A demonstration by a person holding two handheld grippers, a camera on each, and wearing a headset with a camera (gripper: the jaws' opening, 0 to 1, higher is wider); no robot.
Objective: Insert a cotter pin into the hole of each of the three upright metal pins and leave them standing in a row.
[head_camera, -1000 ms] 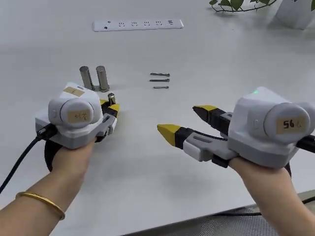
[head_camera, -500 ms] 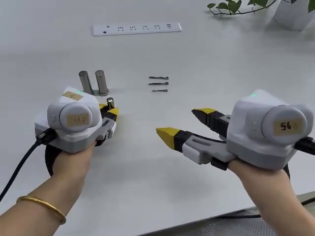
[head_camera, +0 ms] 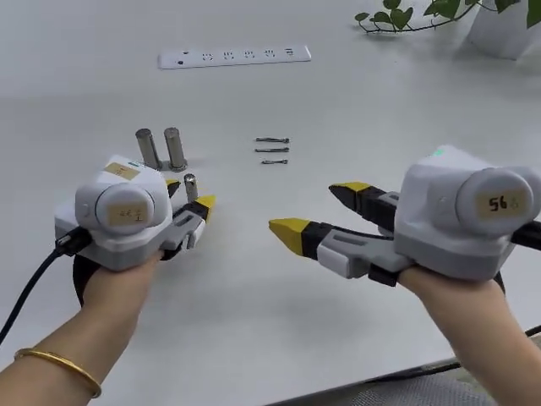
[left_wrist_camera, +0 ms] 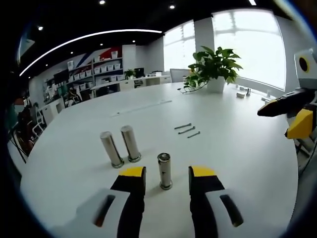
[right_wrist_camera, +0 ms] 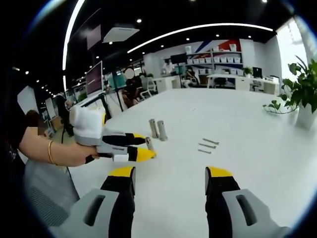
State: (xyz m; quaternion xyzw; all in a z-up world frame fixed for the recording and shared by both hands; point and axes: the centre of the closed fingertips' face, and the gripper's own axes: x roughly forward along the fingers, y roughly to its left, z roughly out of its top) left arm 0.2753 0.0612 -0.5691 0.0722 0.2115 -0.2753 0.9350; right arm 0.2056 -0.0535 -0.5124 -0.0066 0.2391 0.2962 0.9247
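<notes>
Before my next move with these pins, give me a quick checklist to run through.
1. Nearest pin upright inside the left gripper: ok.
2. Left gripper clamped on it: not ok, jaws open with gaps either side.
3. The right gripper open and empty: ok.
4. Three cotter pins lying loose on the table: ok.
5. Other two pins upright: ok.
6. Pin's hole facing the right gripper: cannot tell.

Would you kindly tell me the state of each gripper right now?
Left gripper: open, jaws astride an upright metal pin, not gripping it.
Right gripper: open, empty.
</notes>
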